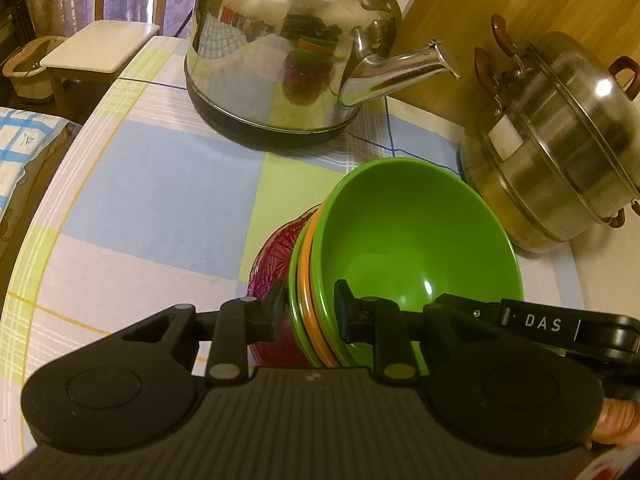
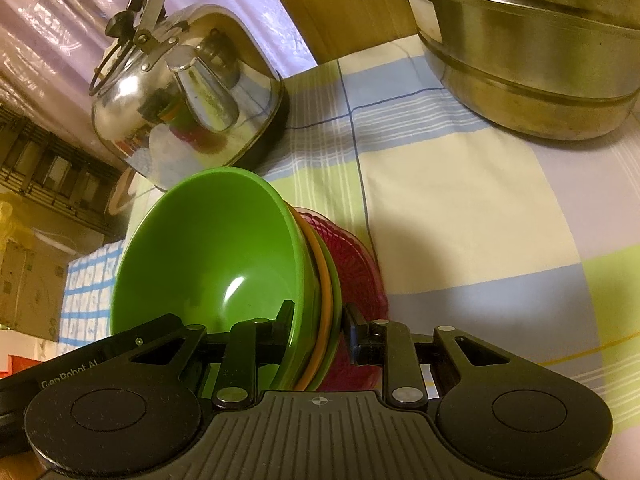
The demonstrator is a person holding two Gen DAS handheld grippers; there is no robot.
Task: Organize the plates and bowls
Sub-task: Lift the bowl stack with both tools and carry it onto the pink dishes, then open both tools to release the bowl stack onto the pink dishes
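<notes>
Flanking bowl stack (image 1: pixel 400 248): kettle (image 1: pixel 288 52), steamer pot (image 1: pixel 560 140).

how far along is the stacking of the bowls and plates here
Done: green plastic bowl, orange-rimmed dish and dark red patterned glass dish are nested in one stack. In hand: left gripper and right gripper each clamp the stack's rim. Left: setting it down on the checked tablecloth.

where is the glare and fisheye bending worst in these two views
Left wrist view: bright glare spots on the kettle and the steamer pot, a small highlight inside the green bowl; the tablecloth edge bows hard at the left. Right wrist view: glare on the kettle, a streak in the green bowl, warm yellowish cast, straight cloth lines curve.
</notes>
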